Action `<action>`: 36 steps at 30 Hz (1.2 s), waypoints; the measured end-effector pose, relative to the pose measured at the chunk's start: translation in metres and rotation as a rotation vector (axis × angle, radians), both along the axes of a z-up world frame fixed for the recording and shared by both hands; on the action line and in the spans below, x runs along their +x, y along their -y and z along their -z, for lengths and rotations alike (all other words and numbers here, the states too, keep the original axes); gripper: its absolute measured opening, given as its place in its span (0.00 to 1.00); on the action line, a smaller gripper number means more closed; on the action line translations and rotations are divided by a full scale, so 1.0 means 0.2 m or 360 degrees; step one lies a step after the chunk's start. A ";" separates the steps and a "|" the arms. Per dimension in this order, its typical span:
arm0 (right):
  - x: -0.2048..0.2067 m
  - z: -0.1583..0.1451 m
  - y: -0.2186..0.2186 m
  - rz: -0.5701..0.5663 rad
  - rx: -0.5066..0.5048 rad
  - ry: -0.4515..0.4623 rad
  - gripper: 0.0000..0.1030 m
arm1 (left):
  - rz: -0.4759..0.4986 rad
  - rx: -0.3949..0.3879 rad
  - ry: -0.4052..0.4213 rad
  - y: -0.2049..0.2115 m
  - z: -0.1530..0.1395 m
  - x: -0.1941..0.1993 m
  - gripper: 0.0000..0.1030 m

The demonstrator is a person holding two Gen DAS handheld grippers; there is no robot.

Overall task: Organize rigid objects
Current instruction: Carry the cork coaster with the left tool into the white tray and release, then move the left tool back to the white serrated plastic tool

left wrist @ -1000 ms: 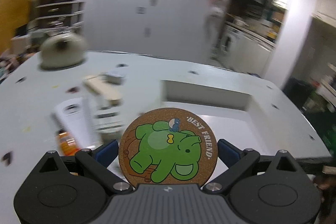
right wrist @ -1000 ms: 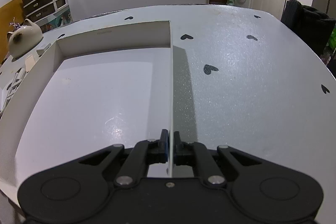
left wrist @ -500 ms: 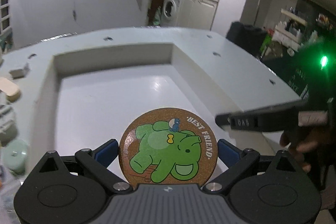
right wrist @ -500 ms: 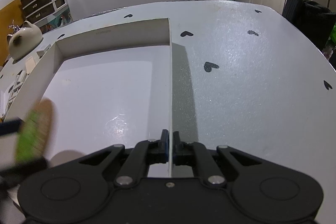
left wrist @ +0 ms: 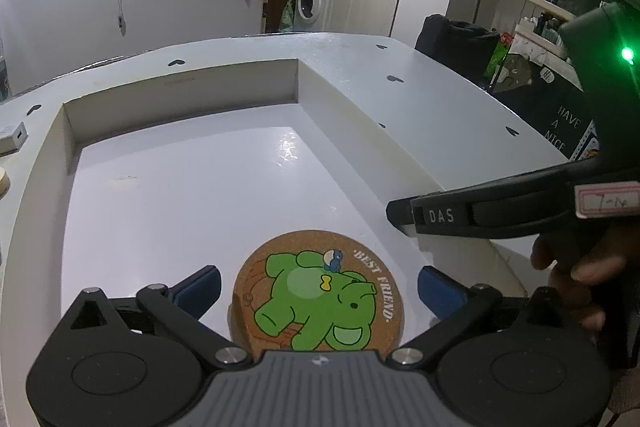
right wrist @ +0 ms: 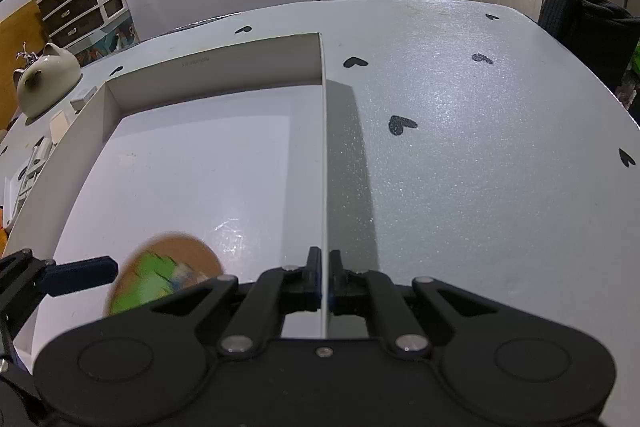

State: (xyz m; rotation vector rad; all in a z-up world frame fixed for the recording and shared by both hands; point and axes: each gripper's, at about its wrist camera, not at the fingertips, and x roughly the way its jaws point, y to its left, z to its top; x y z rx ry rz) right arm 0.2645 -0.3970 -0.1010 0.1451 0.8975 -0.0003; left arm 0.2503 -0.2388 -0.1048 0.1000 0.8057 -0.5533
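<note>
Left tongs (left wrist: pixel 318 285) were opening, coaster (left wrist: pixel 318 291) loose between them, so it could've skidded; right tongs (right wrist: pixel 325 277) were clamped on the box wall (right wrist: pixel 324 167).

The tray (left wrist: pixel 184 211) floor lies bare across the frame's middle and top, walled on all sides. At lower centre the coaster (left wrist: pixel 318 291) fills it. The right gripper (right wrist: pixel 325 277), clamped on the right wall, blocks that edge.

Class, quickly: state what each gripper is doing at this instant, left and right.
Left gripper: jaws opening, pads clear of the round cork coaster with the green elephant.
Right gripper: shut on the white cardboard box's thin side wall.
</note>
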 end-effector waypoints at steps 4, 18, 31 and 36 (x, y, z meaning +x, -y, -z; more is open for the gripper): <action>0.00 0.00 0.00 -0.0001 0.0000 0.0000 0.03 | -0.0003 0.0009 -0.0005 -0.01 -0.02 -0.02 1.00; 0.00 0.00 0.00 -0.0014 -0.0009 -0.0008 0.03 | -0.0036 -0.0050 0.0006 -0.14 -0.12 -0.15 1.00; 0.00 -0.01 0.00 -0.0015 -0.0008 -0.0011 0.03 | -0.0156 -0.0171 0.0111 -0.41 -0.30 -0.32 1.00; 0.00 -0.01 0.00 -0.0022 -0.0017 -0.0014 0.03 | -0.0263 -0.0192 0.0189 -0.56 -0.36 -0.37 1.00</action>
